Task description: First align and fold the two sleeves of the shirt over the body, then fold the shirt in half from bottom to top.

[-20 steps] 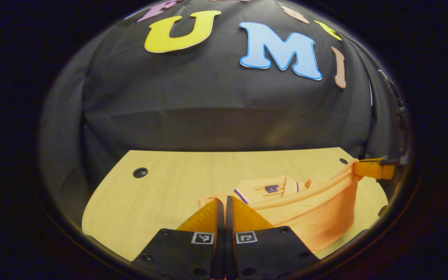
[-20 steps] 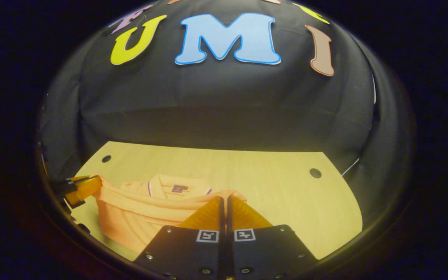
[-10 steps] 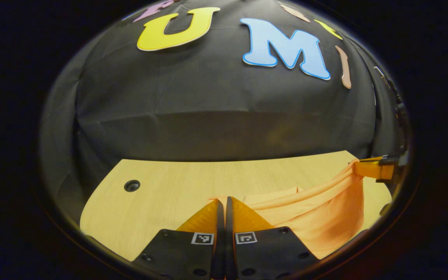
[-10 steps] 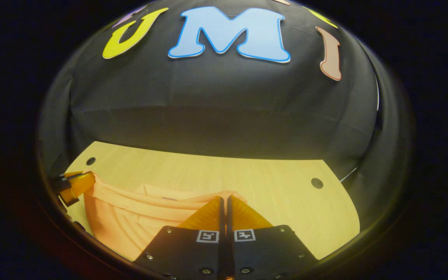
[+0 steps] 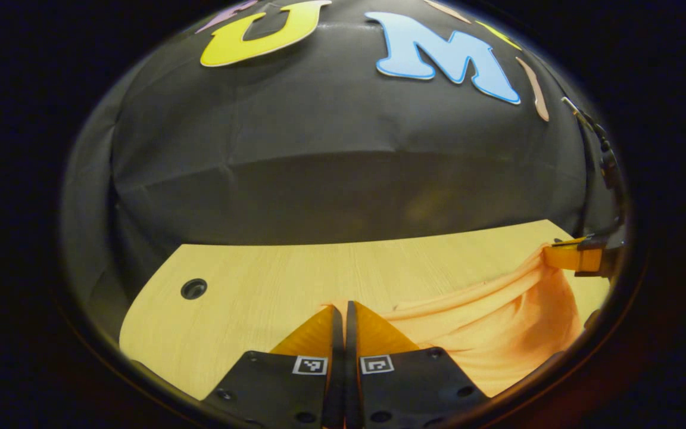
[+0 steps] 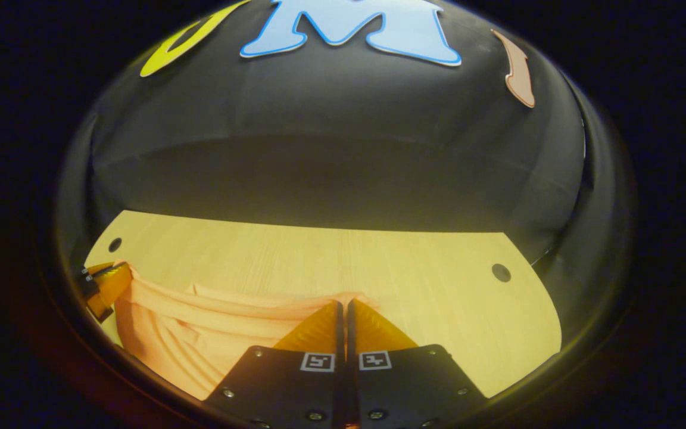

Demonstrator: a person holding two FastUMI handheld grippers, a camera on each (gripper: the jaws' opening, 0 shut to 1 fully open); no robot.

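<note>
An orange shirt (image 5: 492, 333) hangs lifted by its bottom hem over the wooden table (image 5: 259, 286). My left gripper (image 5: 343, 307) is shut on one hem corner at the bottom of the left gripper view. The right gripper (image 5: 569, 257) holds the other corner at that view's far right. In the right gripper view the shirt (image 6: 200, 333) sags in folds to the left. My right gripper (image 6: 343, 305) is shut on its hem corner there, and the left gripper (image 6: 108, 283) pinches the cloth at the far left. The collar is hidden behind the raised cloth.
The light wooden table (image 6: 379, 268) has round cable holes (image 5: 193, 289) (image 6: 501, 273) (image 6: 115, 245) near its corners. Black cloth walls stand close behind the table's far edge. A cable (image 5: 602, 161) hangs at the right of the left gripper view.
Both grippers have carried the hem forward toward the far edge. The raised cloth now covers the collar and the purple tag that showed a second ago.
</note>
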